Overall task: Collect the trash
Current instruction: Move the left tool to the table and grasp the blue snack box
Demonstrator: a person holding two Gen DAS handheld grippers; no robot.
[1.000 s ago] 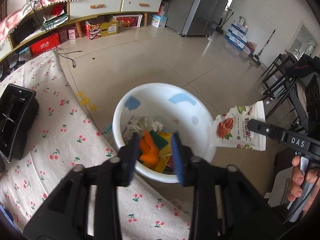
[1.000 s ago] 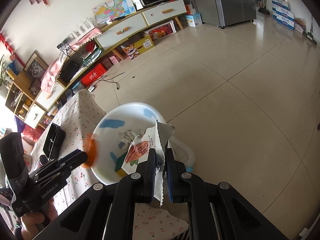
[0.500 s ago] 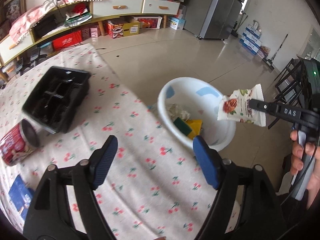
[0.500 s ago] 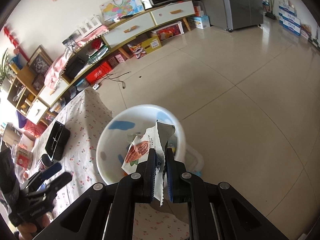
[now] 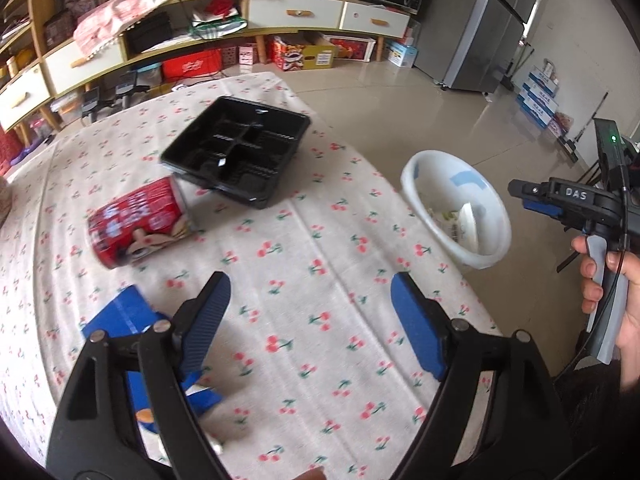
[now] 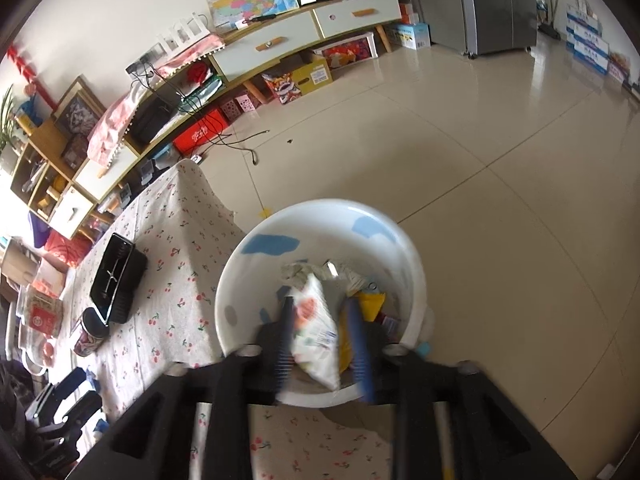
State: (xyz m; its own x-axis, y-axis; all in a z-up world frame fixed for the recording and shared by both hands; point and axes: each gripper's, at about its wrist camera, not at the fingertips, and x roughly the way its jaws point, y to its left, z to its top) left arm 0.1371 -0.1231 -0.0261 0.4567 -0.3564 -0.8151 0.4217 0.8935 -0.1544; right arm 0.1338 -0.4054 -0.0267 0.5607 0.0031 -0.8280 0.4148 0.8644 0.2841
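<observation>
Right gripper (image 6: 320,344) jaws opening, snack packet (image 6: 314,336) loose between; left gripper (image 5: 310,316) jaws opening, empty.

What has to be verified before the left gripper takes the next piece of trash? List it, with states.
1. Snack packet released: ok; the right gripper has its jaws opening, packet loose between them.
2. Packet inside the white basin: ok, within its rim.
3. Left gripper free: ok; jaws opening, nothing between them.
4. Table cleared: not ok; red can on its side, black tray and blue packet lie there.
5. Blue packet fully reachable: cannot tell; a finger hides part.
</observation>
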